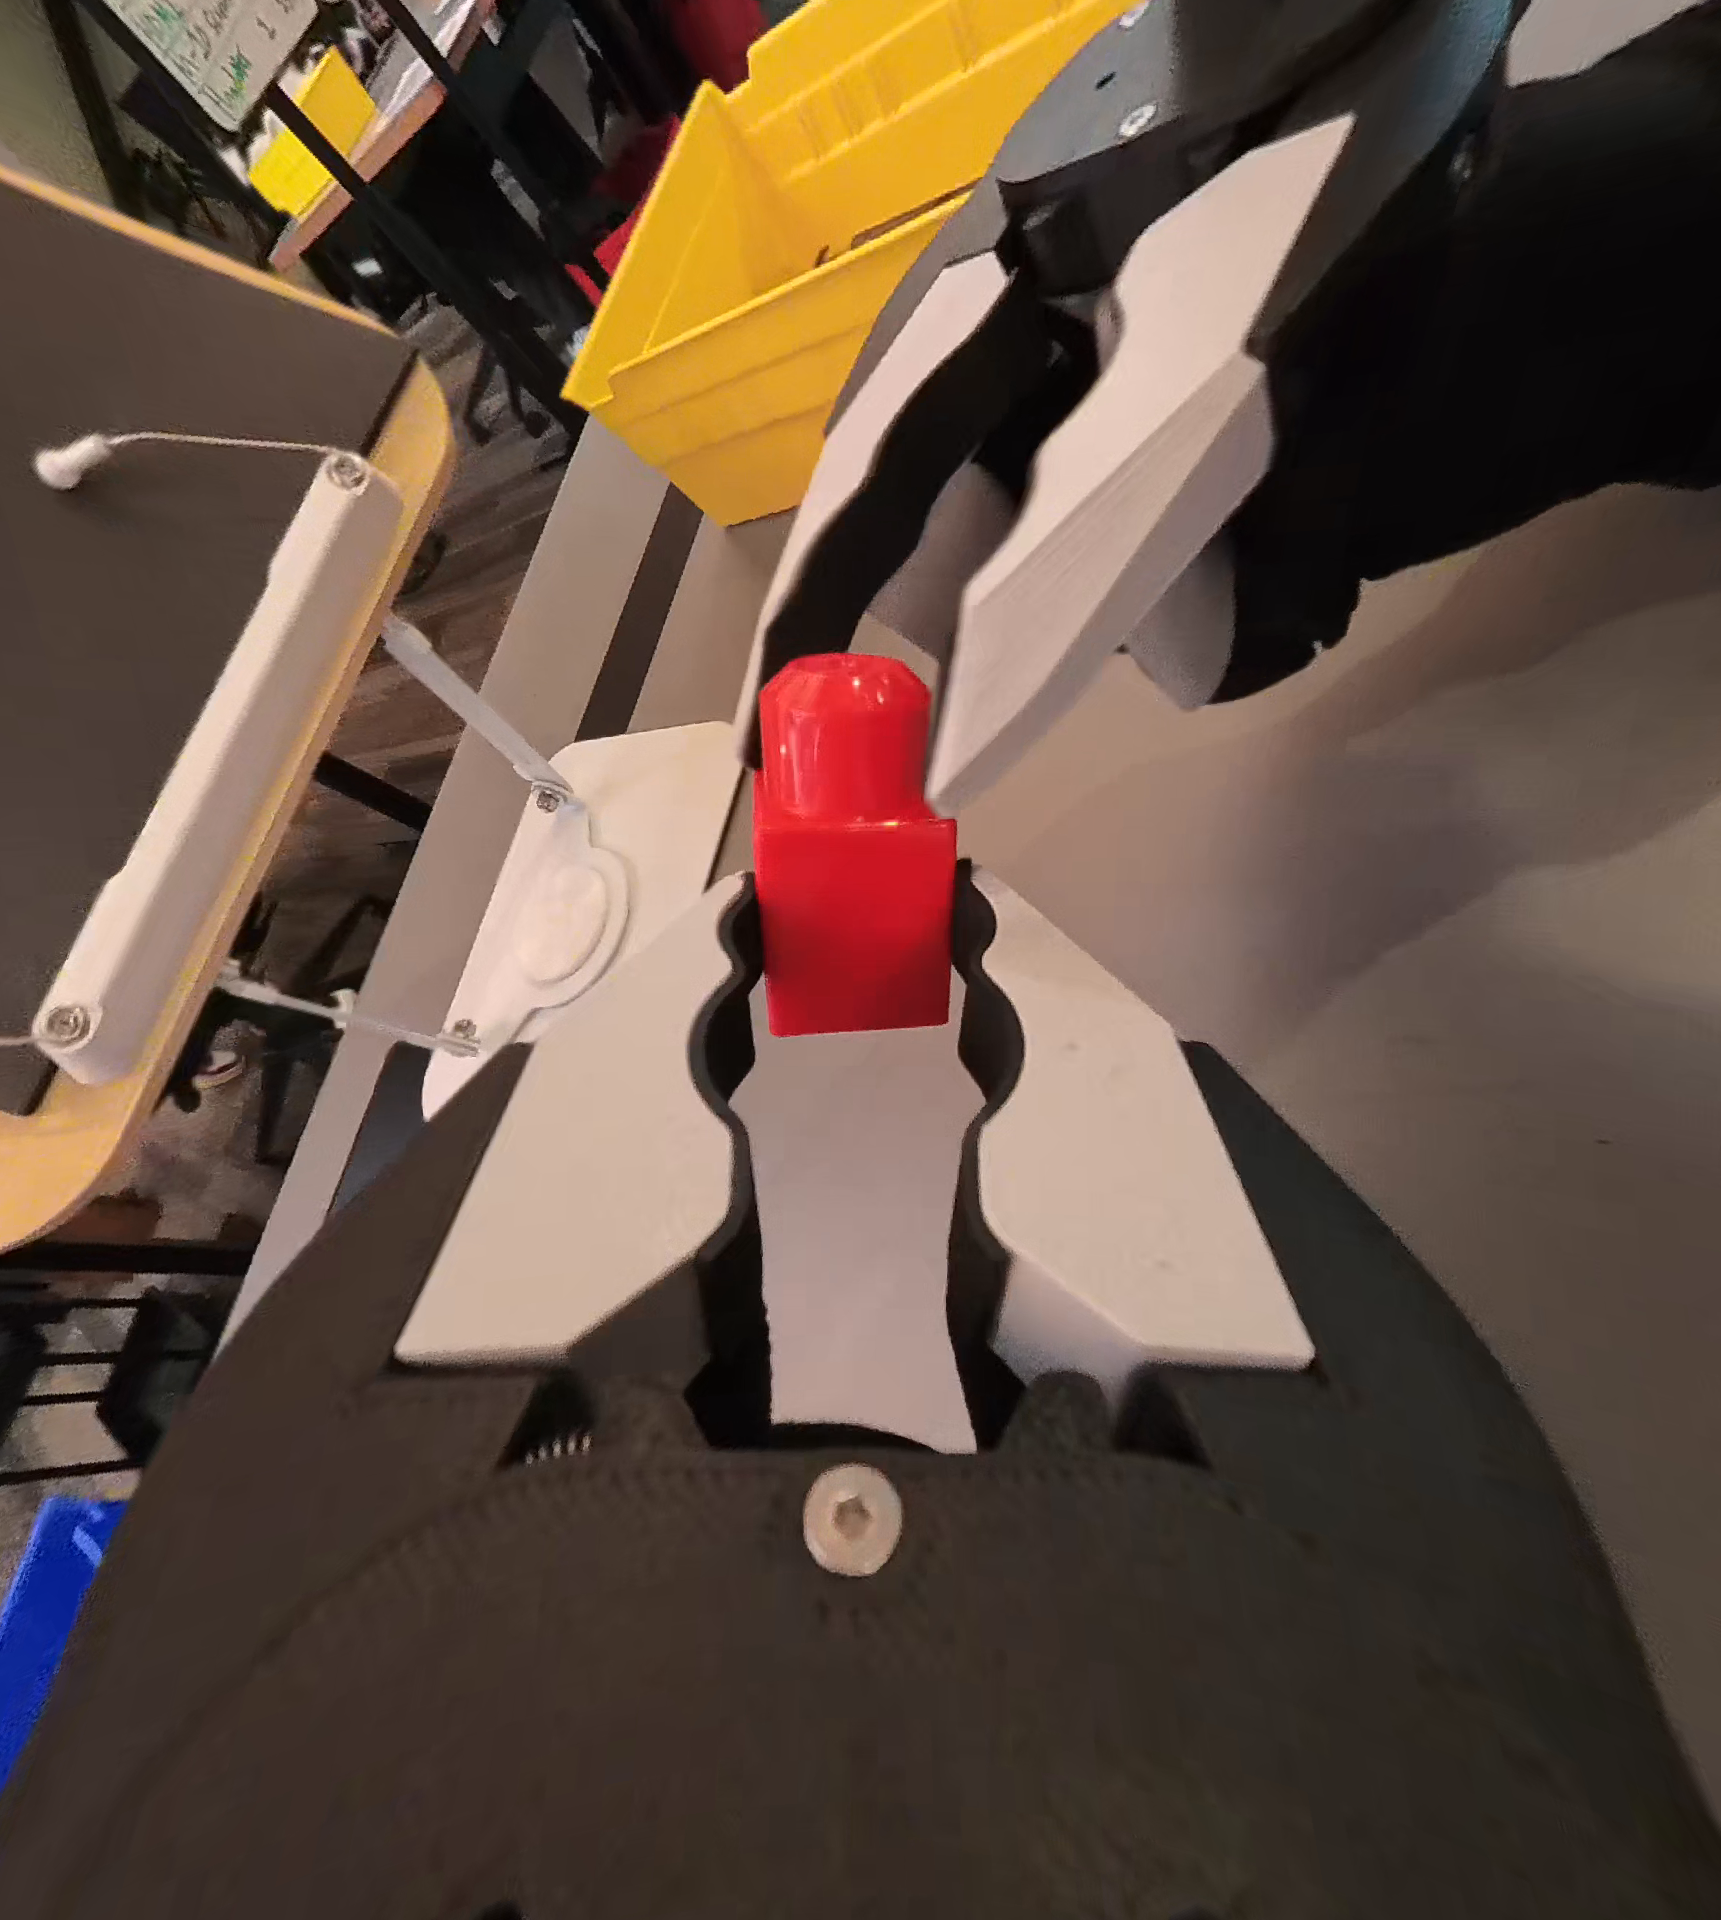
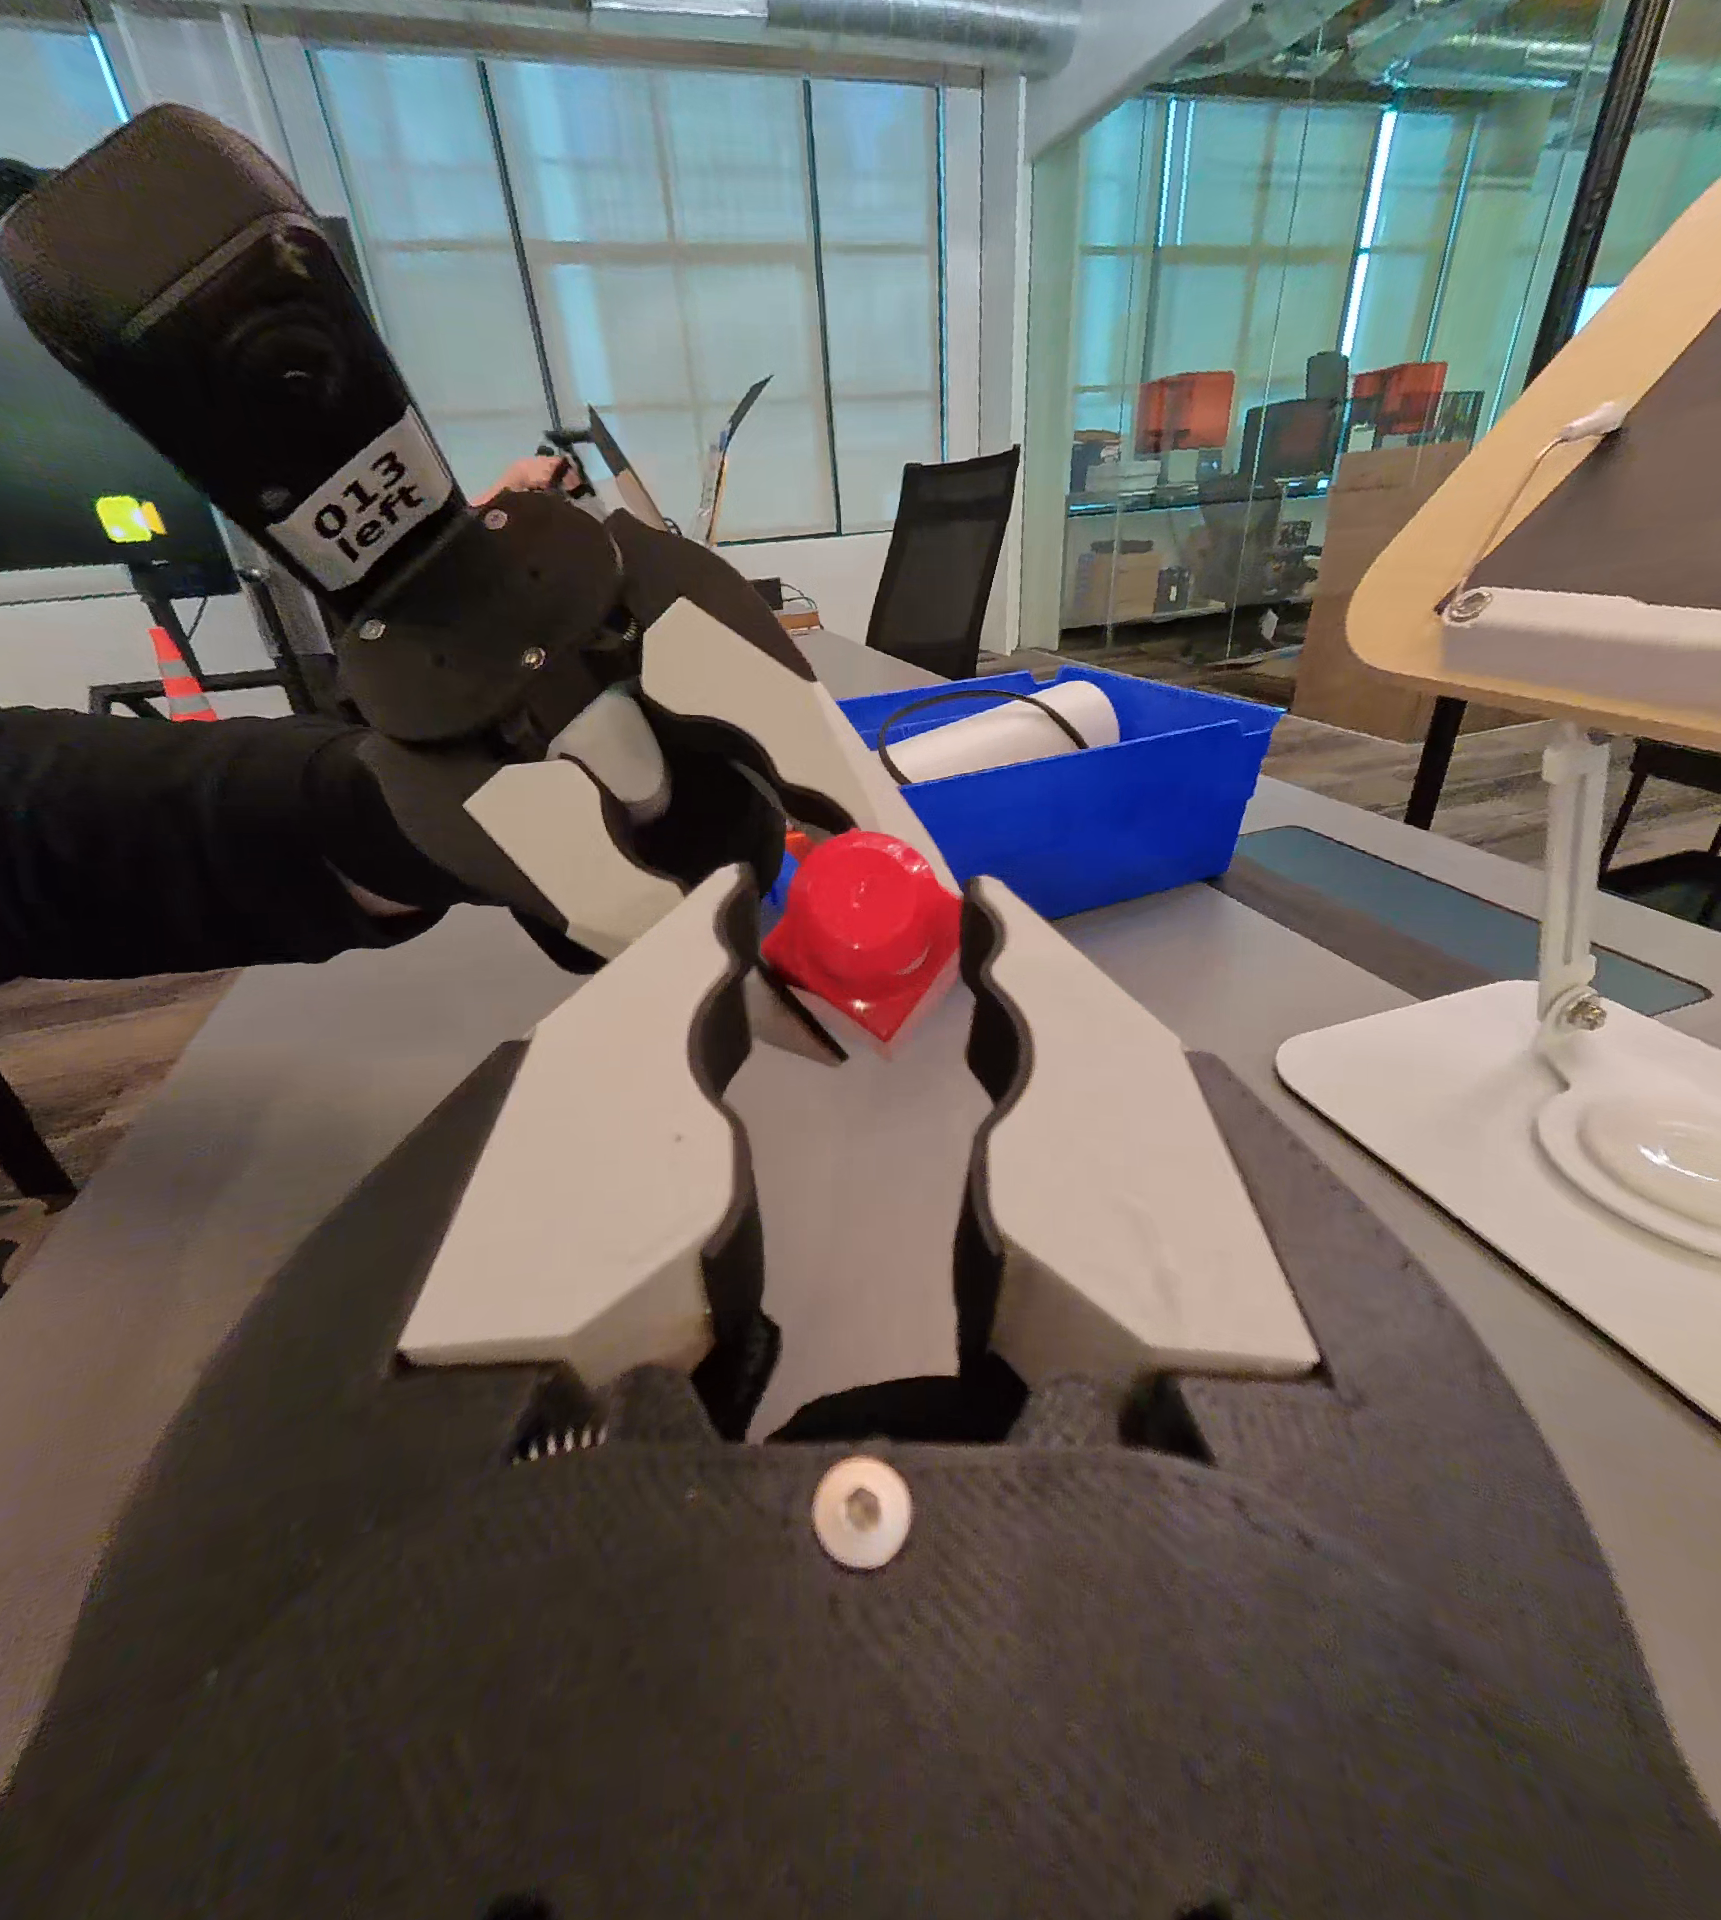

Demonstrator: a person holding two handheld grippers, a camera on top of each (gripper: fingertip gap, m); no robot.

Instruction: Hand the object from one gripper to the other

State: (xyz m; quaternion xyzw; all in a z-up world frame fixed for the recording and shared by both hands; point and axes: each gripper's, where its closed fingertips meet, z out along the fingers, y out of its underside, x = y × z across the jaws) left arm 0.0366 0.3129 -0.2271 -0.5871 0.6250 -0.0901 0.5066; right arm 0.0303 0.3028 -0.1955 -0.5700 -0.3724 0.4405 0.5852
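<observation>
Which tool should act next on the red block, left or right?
Right. The left tool already clamps the red block by its square base; the right tool straddles the round stud, so closing it looks like the next step.

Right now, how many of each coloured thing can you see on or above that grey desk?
Red toy brick: 1
Yellow bin: 1
Blue bin: 1
White stand: 1
Grippers, left gripper and right gripper: 2
Total: 6
</observation>
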